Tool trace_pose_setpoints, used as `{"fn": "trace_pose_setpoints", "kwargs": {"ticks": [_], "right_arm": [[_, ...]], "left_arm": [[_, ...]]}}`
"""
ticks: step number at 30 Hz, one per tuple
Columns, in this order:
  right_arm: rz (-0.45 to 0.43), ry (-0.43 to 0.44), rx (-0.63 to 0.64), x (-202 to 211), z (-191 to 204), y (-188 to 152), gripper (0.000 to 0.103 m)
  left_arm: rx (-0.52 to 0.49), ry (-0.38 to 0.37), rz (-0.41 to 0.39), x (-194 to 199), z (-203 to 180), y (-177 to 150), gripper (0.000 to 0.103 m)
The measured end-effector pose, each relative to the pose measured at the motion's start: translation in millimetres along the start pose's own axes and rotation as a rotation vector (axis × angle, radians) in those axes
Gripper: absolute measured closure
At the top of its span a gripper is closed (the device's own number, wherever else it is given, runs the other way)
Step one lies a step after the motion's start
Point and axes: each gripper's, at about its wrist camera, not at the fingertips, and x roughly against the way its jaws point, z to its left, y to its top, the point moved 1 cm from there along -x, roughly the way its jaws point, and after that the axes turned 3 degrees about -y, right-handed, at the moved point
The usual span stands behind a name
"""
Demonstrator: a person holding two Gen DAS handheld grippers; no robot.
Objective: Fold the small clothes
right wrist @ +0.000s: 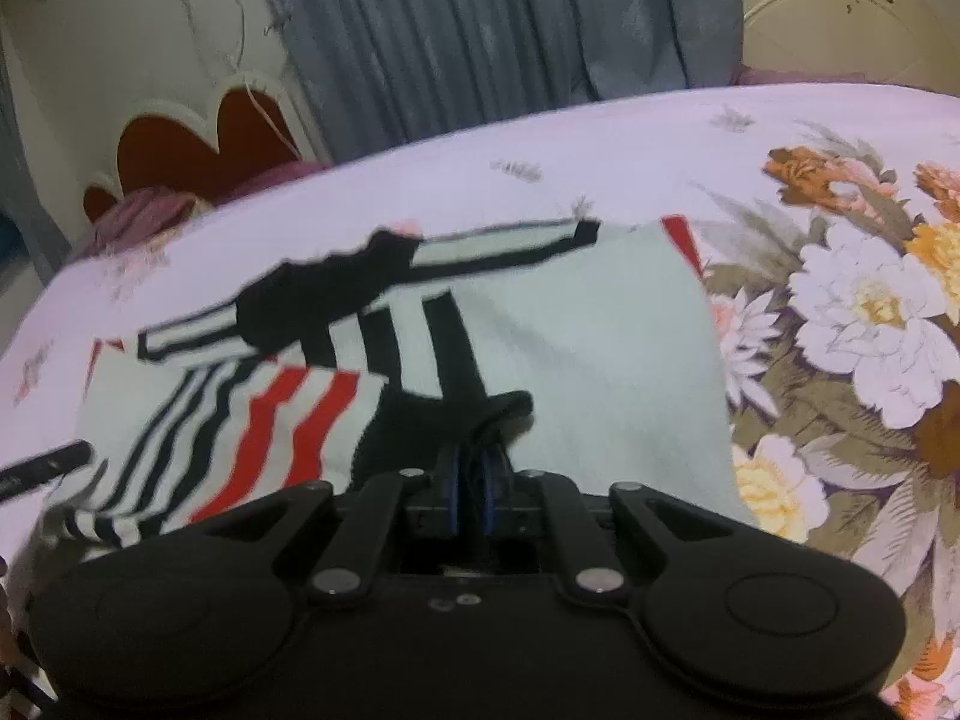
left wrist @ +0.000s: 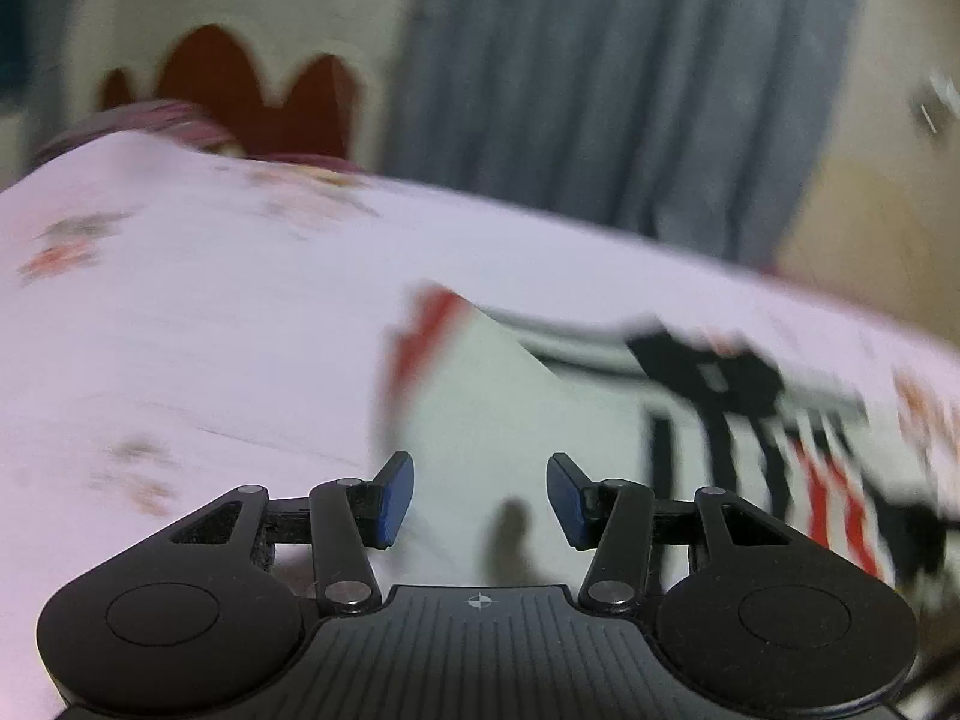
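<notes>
A small white garment (right wrist: 588, 336) with black and red stripes lies partly folded on the bed sheet (right wrist: 600, 156). It also shows in the left wrist view (left wrist: 498, 396), blurred. My right gripper (right wrist: 474, 474) is shut on a black fold of the garment (right wrist: 456, 414) near its front edge. My left gripper (left wrist: 480, 495) is open and empty, held just above the garment's plain white part. A black gripper finger (right wrist: 45, 465) of the left hand shows at the left edge of the right wrist view.
The bed sheet is pale pink with a large flower print (right wrist: 852, 312) at the right. A red and cream headboard (right wrist: 198, 144) stands at the back left, grey curtains (right wrist: 480, 30) behind the bed.
</notes>
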Motion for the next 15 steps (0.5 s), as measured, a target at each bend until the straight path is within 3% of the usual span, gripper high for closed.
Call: {"fn": "trace_pose_setpoints", "kwargs": {"ticks": [2, 5, 11, 15], "right_arm": [[0.000, 0.003, -0.020, 3.5, -4.8, 3.6, 0.078], [-0.009, 0.008, -0.068, 2.3, -13.6, 7.9, 0.080], [-0.035, -0.005, -0.093, -4.4, -11.3, 16.5, 0.088], [0.005, 0.026, 0.010, -13.6, 4.6, 22.2, 0.090]], "left_arm": [[0.057, 0.028, -0.020, 3.2, 24.3, 11.8, 0.053], [0.044, 0.054, -0.021, 0.5, 36.0, 23.4, 0.053], [-0.088, -0.023, -0.008, -17.4, -5.3, 25.9, 0.053], [-0.140, -0.052, 0.015, -45.1, -20.8, 36.4, 0.053]]}}
